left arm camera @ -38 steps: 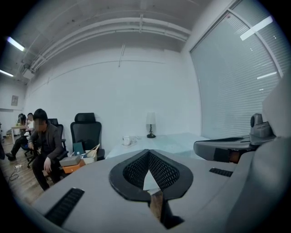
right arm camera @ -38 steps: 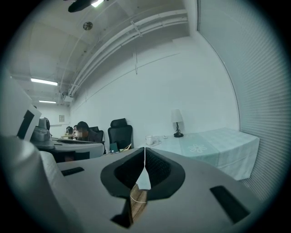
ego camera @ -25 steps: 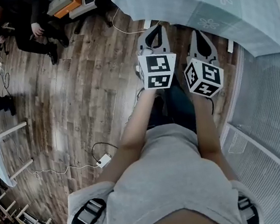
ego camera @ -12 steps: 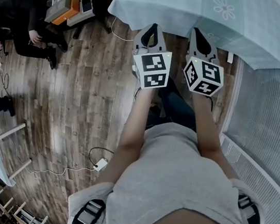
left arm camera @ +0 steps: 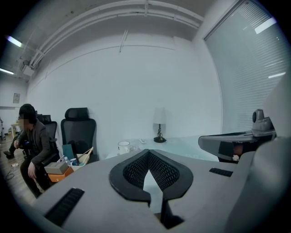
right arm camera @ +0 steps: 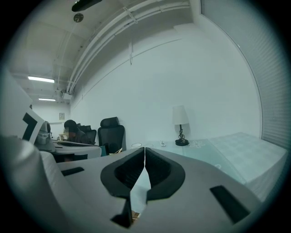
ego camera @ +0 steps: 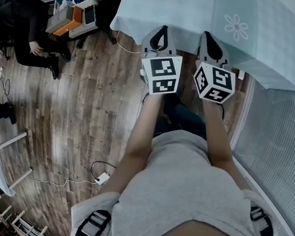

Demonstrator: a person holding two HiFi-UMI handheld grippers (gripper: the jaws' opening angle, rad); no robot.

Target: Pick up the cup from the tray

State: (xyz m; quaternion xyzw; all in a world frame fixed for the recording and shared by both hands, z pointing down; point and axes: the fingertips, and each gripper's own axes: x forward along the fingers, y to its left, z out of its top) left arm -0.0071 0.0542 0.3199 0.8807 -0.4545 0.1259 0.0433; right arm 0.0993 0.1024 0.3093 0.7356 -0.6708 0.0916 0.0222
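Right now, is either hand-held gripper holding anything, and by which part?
Nothing held. The left hand-held gripper and right hand-held gripper are both shut, empty; the cup stands ahead, untouched.

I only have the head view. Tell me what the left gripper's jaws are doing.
Observer: The left gripper is shut, jaws together, nothing between them.
Operator: Now the right one.
Observer: The right gripper is shut too, and empty.
Operator: Report what stands behind the cup.
Observer: A table lamp with a pale shade stands beyond the cup, to its right in the left gripper view.
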